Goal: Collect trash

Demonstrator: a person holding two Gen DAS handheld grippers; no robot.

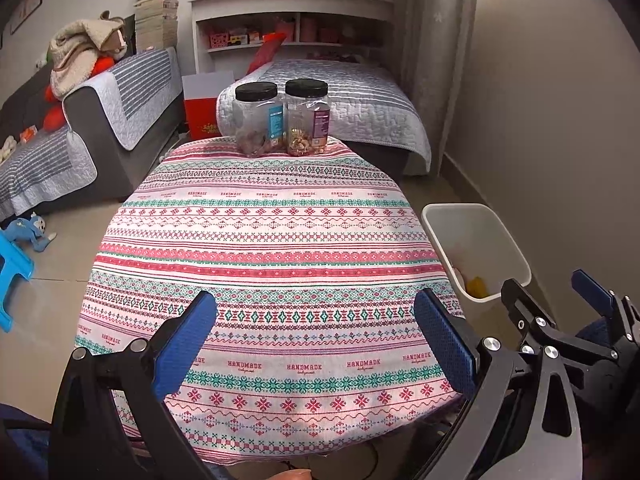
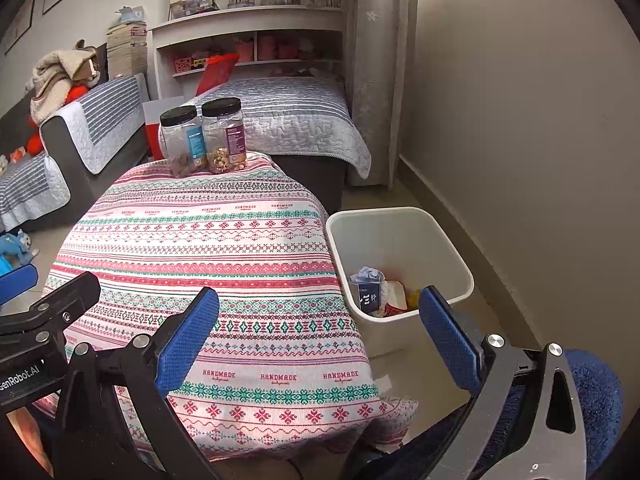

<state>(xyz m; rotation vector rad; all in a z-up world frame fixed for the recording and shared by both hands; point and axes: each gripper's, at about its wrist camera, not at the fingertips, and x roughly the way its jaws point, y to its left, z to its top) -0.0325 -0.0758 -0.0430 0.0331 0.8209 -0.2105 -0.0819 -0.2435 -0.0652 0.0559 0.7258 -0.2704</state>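
A white trash bin (image 2: 400,224) (image 1: 476,220) stands on the floor right of the table. Inside it lie a crumpled blue-white carton (image 2: 368,288), a red-white wrapper (image 2: 394,300) and something yellow (image 1: 477,287). My left gripper (image 1: 316,340) is open over the near part of the patterned tablecloth (image 1: 264,240) (image 2: 208,240), nothing between its blue pads. My right gripper (image 2: 320,332) is open too, spanning the table's right edge and the bin's near rim, holding nothing. It shows in the left wrist view (image 1: 556,296) beside the bin.
Two clear jars with black lids (image 1: 282,118) (image 2: 204,140) stand at the table's far edge. Beyond are a bed (image 1: 340,96), a sofa with blankets (image 1: 100,112), a red box (image 1: 202,116) and shelves. A blue stool (image 1: 12,276) and toy sit on the floor at left. The wall runs along the right.
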